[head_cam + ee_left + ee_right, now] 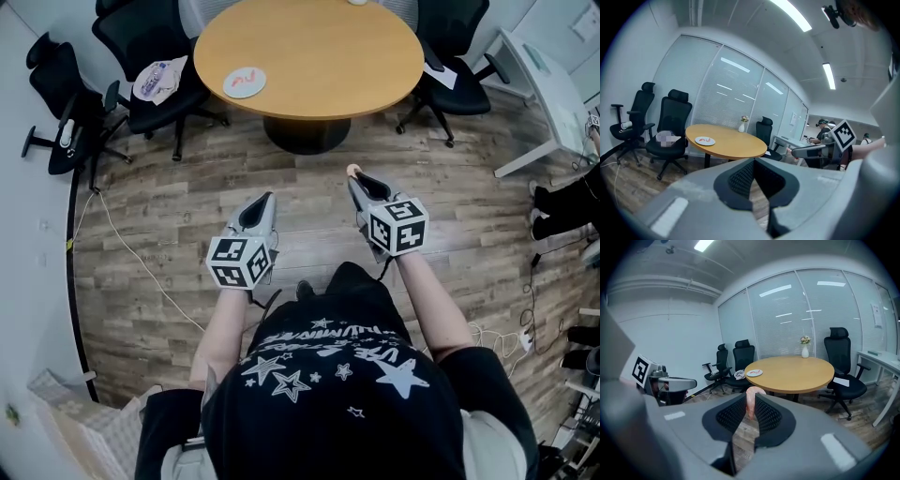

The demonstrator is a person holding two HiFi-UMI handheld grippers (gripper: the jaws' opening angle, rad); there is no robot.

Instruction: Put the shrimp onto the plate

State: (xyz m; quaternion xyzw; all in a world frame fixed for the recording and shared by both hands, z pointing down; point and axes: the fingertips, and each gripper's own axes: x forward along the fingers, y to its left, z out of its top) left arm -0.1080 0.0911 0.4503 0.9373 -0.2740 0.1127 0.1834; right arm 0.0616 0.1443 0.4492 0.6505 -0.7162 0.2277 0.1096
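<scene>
Well short of the table [319,56], the right gripper [751,404] pinches the shrimp [750,397] by its body, which is probably light, soft and slippery, while the left gripper [753,164] is pressed together on nothing.

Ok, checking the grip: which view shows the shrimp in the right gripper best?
The right gripper view: the shrimp stands pinched between the jaws, close up. The head view shows only its pink tip past them. In the left gripper view it is too small to judge.
</scene>
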